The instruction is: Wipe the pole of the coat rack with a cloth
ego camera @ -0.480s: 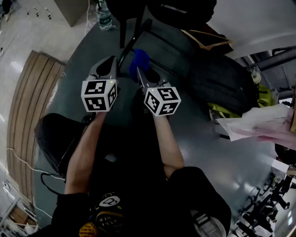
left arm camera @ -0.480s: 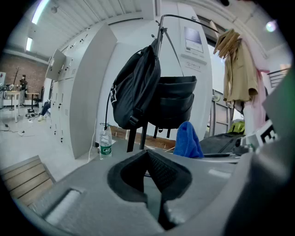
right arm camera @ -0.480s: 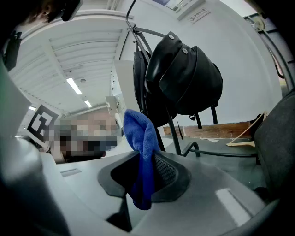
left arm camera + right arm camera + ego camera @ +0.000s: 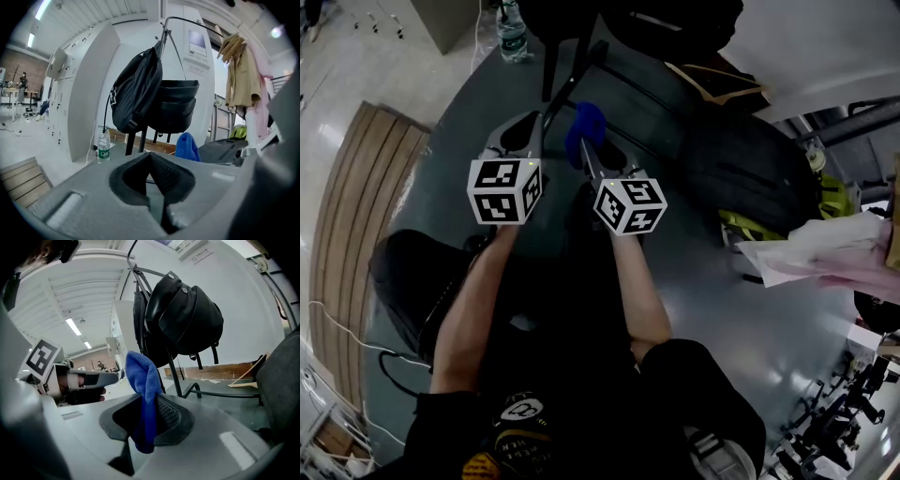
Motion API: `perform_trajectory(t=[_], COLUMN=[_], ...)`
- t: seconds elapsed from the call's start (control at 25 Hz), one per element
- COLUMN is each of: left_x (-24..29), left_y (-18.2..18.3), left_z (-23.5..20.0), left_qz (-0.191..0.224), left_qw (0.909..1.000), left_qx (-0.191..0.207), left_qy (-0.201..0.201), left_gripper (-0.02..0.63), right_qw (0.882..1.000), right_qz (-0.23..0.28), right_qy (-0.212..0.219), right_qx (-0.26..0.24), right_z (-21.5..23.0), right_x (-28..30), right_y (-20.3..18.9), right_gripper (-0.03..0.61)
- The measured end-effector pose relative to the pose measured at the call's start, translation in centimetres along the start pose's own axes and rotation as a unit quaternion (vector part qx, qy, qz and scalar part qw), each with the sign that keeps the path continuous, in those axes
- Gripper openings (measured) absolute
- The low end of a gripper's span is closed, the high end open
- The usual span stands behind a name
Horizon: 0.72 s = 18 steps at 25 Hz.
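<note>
Right gripper view shows the right hand-held gripper [image 4: 151, 405] clamped on the blue cloth [image 4: 142, 376]. The coat rack's pole [image 4: 174, 376] stands just ahead of it, apparently untouched. The left hand-held gripper [image 4: 150, 158] is closed on nothing. Wiping looks not yet begun.

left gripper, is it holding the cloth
No, the left gripper is shut on nothing; the cloth is clamped in the right gripper.
</note>
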<state>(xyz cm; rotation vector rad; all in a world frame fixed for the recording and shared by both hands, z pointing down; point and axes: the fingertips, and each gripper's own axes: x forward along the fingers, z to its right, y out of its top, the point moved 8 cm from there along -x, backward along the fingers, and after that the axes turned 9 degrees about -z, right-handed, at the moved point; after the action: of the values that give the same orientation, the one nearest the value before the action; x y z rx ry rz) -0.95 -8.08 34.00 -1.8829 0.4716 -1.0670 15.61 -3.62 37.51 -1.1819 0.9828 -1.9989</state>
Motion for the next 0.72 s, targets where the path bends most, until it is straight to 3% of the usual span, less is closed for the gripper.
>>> perform_trajectory(t=[0.28, 0.52, 0.72], left_x=[1.9, 4.2, 7.0], left_y=[-1.3, -3.5, -5.3], left_z=[1.1, -2.6, -4.8], left_qz=[0.008, 0.001, -0.029], left_qw=[0.9973, 0.9999, 0.9995], left_qx=[0.071, 0.016, -0.004], left_qy=[-0.014, 0.002, 0.014], left_gripper=[0.000, 0.000, 0.000], right_qw=[1.000, 0.997, 0.987], right_qz=[-0.009, -0.062, -0.141], right_qy=[0.015, 0.008, -0.044], right_qx=[-0.018, -0.048, -0.067], right_z=[1.6, 4.9, 8.4], right_x=[3.2, 10.4, 17.1], right_y=[-0.8, -1.1, -1.8], right_gripper=[0.072, 0.072, 0.072])
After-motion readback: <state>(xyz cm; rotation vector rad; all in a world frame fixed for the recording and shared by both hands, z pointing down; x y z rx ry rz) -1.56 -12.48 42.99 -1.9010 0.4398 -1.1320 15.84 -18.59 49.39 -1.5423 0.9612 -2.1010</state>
